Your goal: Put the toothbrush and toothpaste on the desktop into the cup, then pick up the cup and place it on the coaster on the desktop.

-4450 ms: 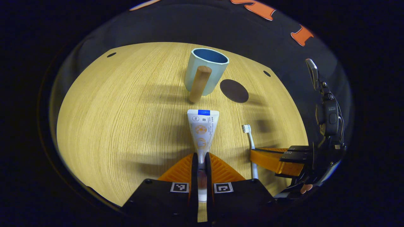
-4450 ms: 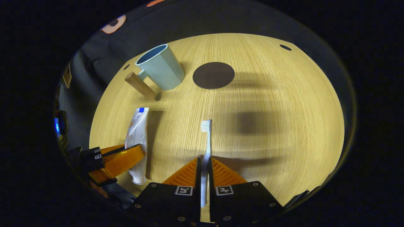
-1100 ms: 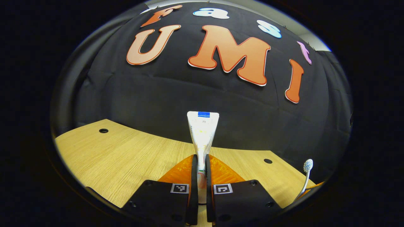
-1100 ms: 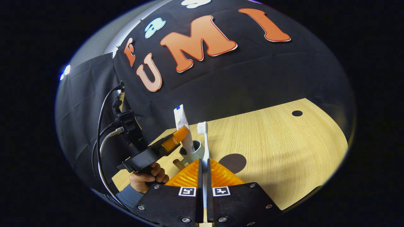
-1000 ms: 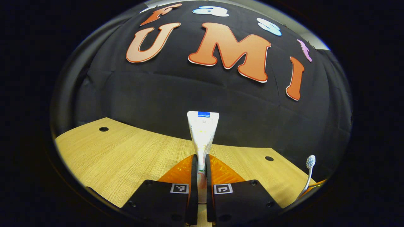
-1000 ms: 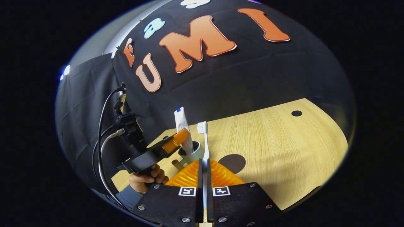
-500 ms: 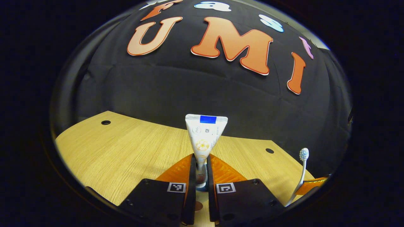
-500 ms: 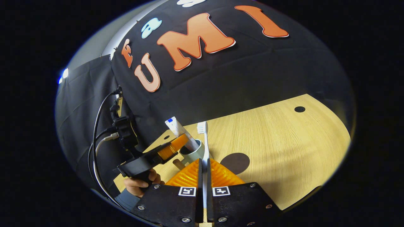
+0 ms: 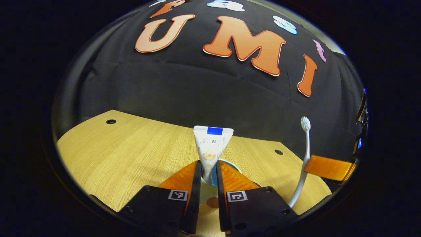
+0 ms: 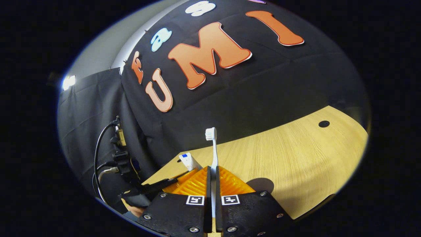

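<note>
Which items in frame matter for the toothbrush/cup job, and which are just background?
Job:
- toothpaste, standing in the cup
- toothbrush
- cup
- coaster

Background:
- desktop and its cable holes
- black cloth wall
- lamp

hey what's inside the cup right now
The toothpaste stands in the cup, its crimped end sticking up between the open left gripper. Its lower end and the cup's bottom are hidden. The toothbrush is outside, clamped in the right gripper.
</note>
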A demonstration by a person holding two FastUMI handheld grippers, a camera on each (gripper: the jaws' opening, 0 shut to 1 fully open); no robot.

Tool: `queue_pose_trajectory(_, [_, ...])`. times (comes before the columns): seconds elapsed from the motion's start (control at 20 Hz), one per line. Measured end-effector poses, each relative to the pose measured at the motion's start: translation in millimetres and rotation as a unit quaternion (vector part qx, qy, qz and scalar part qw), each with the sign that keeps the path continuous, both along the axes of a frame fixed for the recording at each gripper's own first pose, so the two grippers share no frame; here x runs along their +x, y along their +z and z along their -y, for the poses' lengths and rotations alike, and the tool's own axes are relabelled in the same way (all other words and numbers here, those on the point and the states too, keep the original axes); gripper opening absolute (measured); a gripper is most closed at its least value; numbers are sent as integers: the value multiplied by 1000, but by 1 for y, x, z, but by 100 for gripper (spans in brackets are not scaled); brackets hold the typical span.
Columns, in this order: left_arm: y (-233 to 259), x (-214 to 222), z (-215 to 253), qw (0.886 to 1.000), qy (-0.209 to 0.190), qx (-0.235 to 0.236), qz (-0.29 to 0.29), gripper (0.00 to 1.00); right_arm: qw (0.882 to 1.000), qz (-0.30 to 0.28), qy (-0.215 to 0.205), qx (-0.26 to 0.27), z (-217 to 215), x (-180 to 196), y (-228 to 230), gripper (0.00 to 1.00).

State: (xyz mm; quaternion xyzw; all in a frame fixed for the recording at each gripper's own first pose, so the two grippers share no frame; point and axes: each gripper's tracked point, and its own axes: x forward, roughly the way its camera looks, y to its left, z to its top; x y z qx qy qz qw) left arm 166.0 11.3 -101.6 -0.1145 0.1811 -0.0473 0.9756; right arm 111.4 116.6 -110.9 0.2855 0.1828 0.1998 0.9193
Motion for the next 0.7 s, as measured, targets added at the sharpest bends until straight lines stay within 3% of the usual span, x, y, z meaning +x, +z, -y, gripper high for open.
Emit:
queue_pose_trajectory(0.05, [4,-4,-2,1000,2,4,8,33,1000,10,-1,1,-3,6,3,4])
queue_pose_trajectory(0.2, [16,-10,-11,999,4,24,26,34,999,38,-10,12,-8,22,17,5])
queue_pose_trajectory(0.3, [15,-17,-14,1000,2,23,20,46,998,61,-21,25,-8,33,27,5])
queue_pose_trajectory(0.45, [9,-24,-27,1000,17,13,10,92,993,109,-41,36,-8,46,45,5])
queue_pose_trajectory(0.5, [8,-27,-31,1000,21,10,7,96,991,123,-46,38,-7,49,48,5])
queue_pose_trajectory(0.7, [12,-41,-49,999,38,10,7,99,983,163,-68,51,-9,62,57,5])
